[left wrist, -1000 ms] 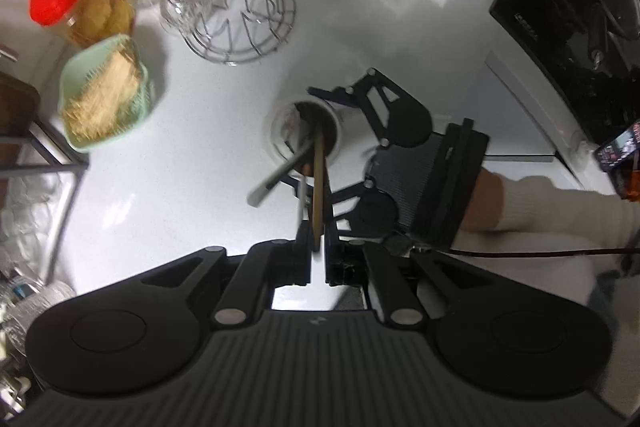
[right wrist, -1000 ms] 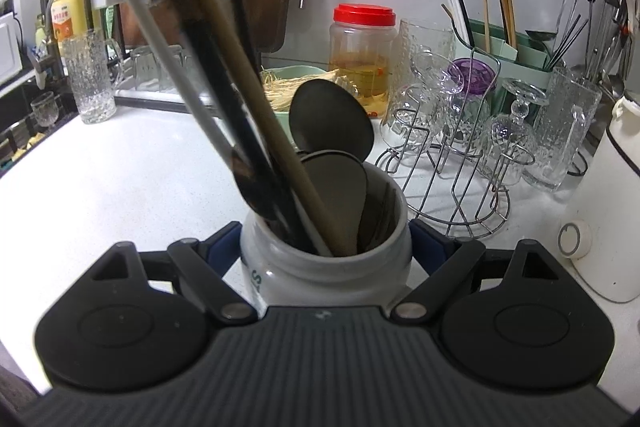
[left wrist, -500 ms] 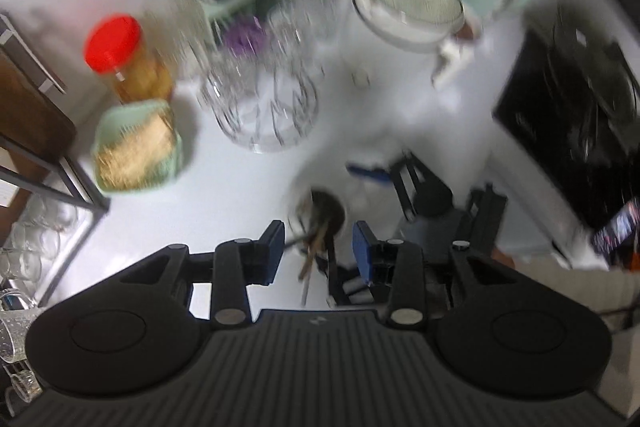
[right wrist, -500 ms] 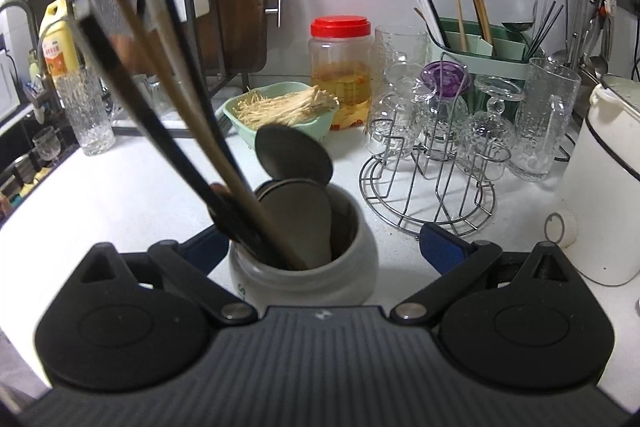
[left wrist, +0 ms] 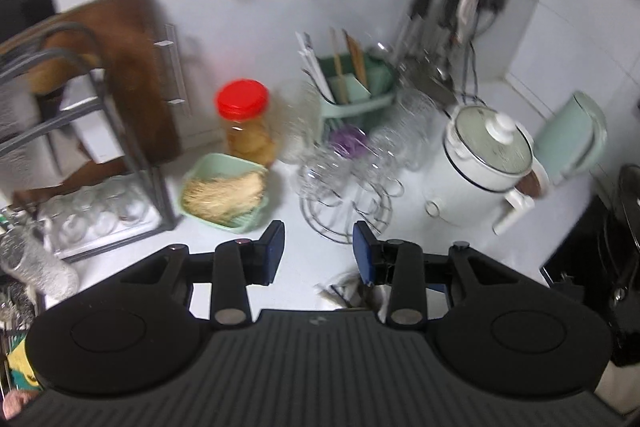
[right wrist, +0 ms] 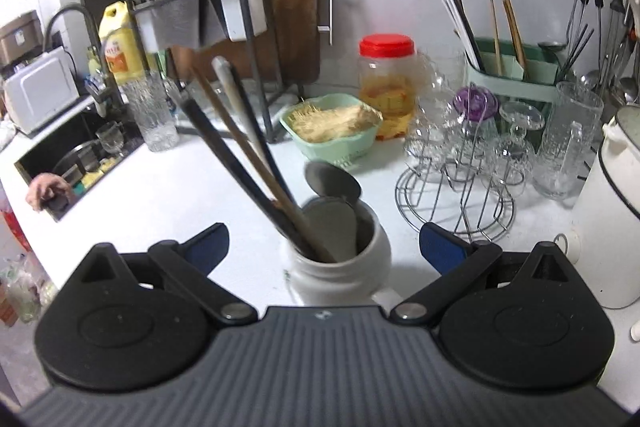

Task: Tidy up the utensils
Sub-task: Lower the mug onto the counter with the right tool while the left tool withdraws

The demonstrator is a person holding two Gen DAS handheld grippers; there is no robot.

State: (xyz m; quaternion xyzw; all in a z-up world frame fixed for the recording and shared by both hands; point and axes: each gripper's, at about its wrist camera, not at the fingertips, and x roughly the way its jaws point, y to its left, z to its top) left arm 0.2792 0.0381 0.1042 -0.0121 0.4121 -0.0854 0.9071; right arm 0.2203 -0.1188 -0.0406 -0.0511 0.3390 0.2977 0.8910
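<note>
Both claws are open and empty: the jar (right wrist: 340, 259), at 12 o'clock of the right claw (right wrist: 324, 243), has been released, its utensils (right wrist: 248, 163) leaning inside; the left claw (left wrist: 319, 251) is clear too.

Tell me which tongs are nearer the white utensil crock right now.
Right. The right tongs stand open around the white utensil crock; the left tongs are higher, open and empty.

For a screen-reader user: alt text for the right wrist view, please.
A white ceramic crock holding long-handled utensils stands on a white counter, between the open right gripper's blue-tipped fingers, untouched. Behind: a green bowl, a red-lidded jar, a glass rack.
</note>
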